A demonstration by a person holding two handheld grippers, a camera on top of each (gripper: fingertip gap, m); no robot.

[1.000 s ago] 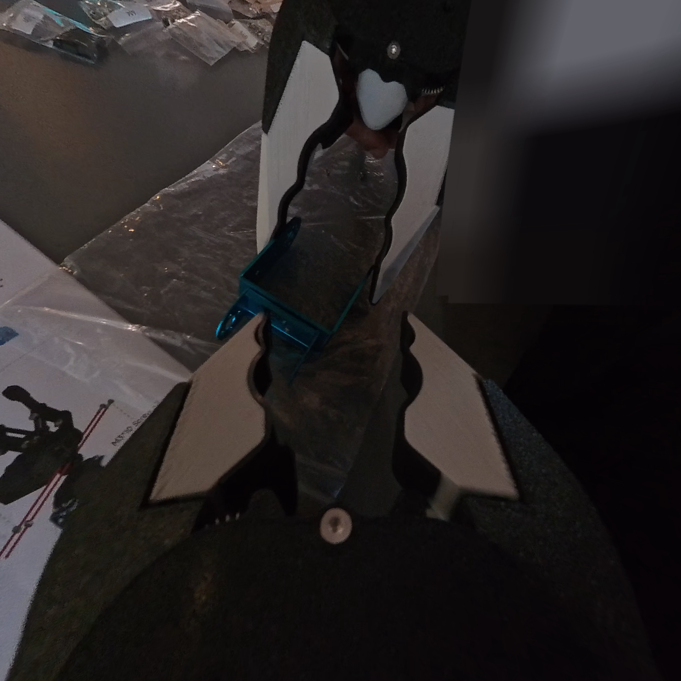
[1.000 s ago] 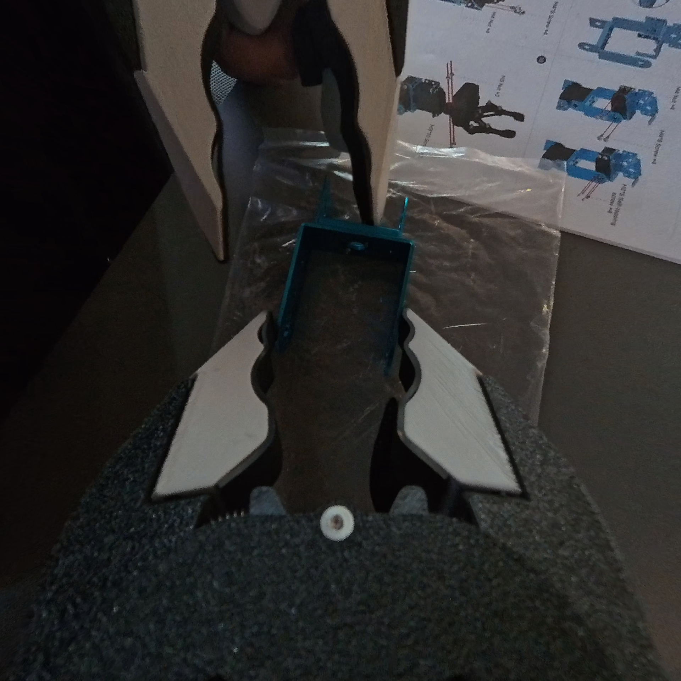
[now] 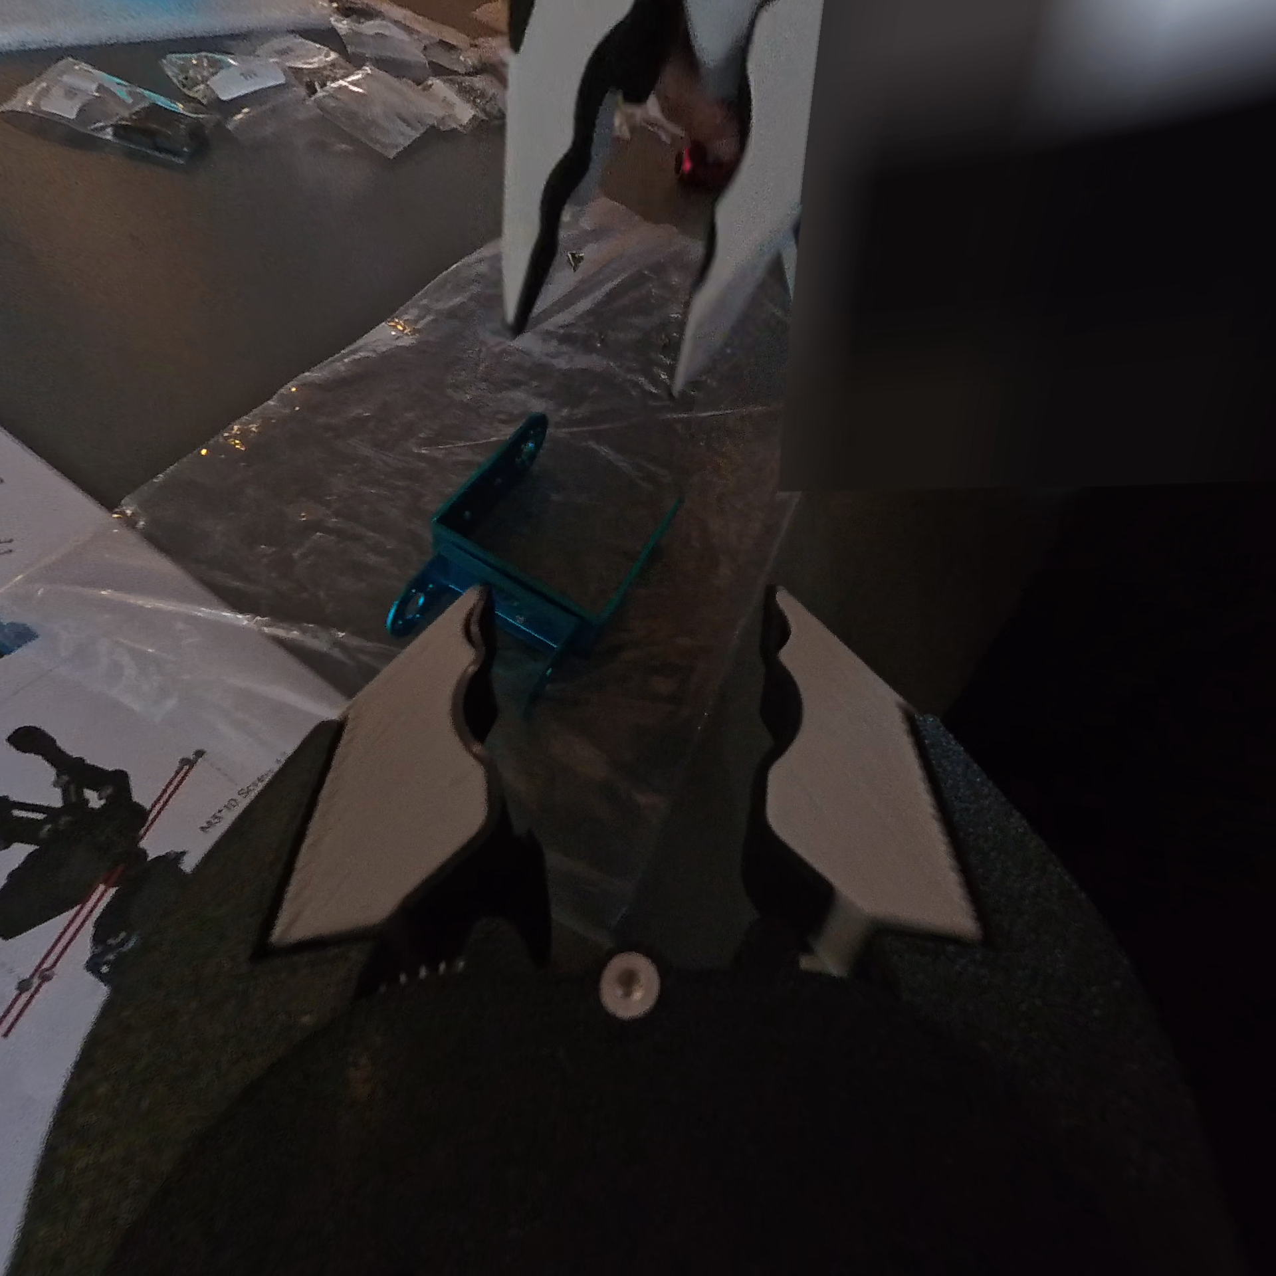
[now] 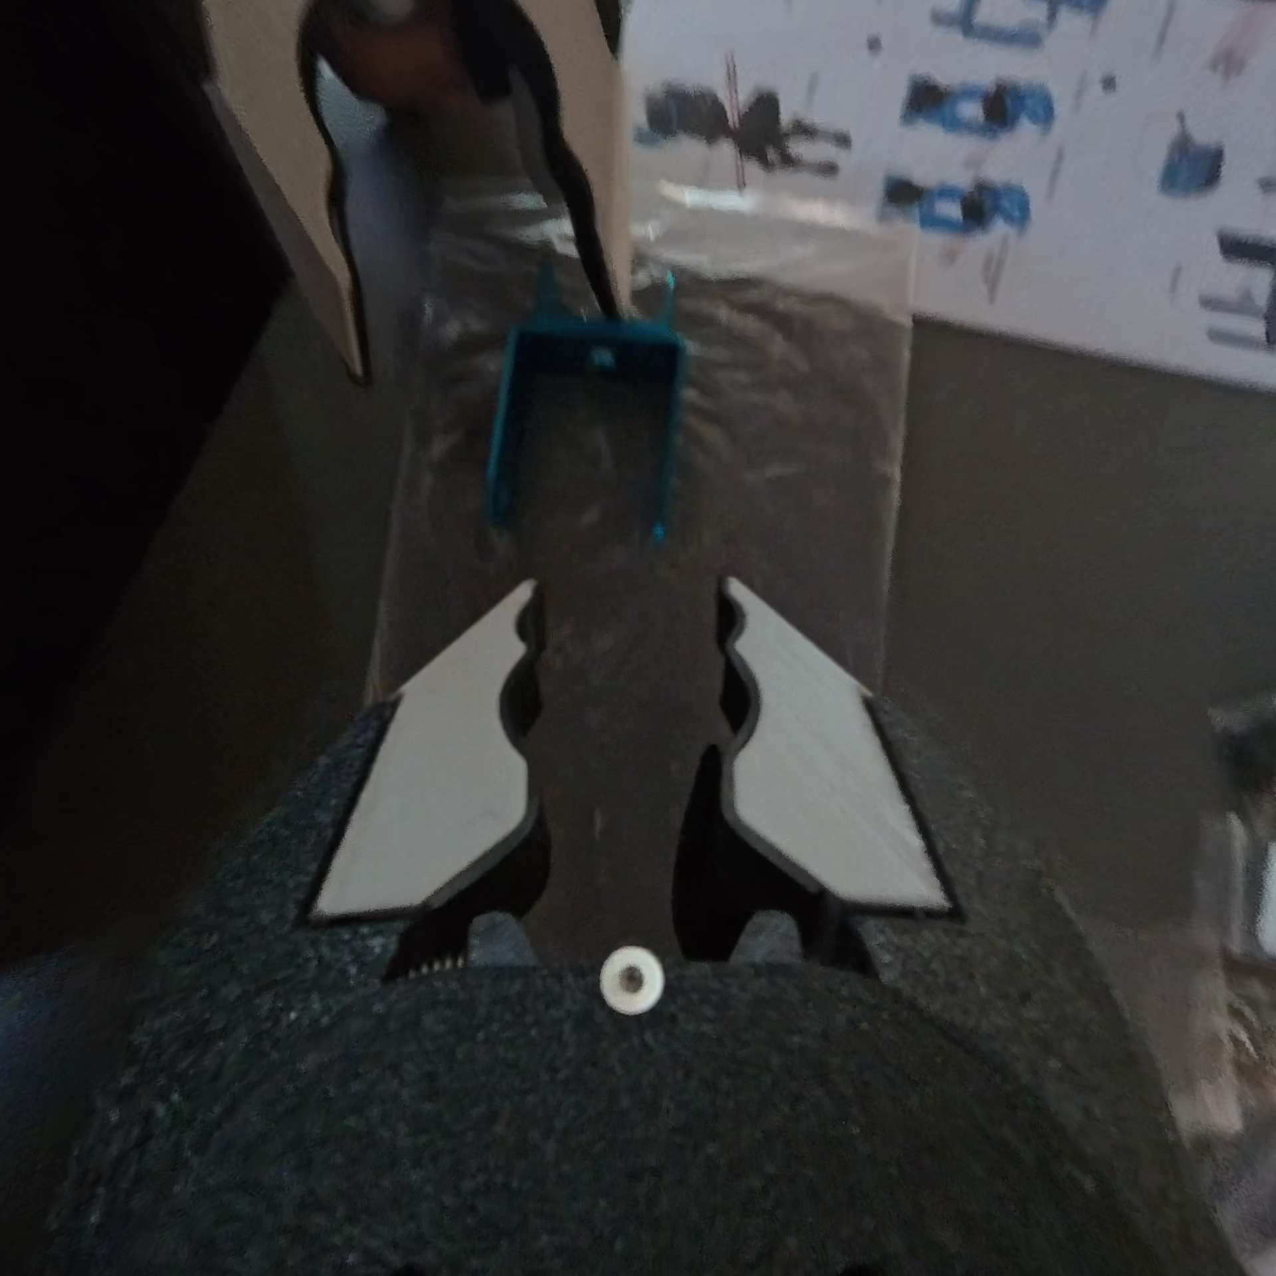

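both hand-held grippers gape wide, empty. the blue bracket (image 3: 532,552) lies on plastic sheet (image 3: 331,469); left hand-held gripper (image 3: 625,601) nearest, right hand-held gripper (image 4: 628,594) just short.

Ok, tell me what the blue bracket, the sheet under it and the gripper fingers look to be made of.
Blue bracket: likely thin anodised aluminium, judging by its metallic blue sheen, crisp folds and drilled holes.
Sheet: clear plastic film, probably a bag, since it is see-through, wrinkled and glinting.
Left gripper fingers: matte white with black edging, probably printed plastic; the fine ridges are faint, so this is uncertain.
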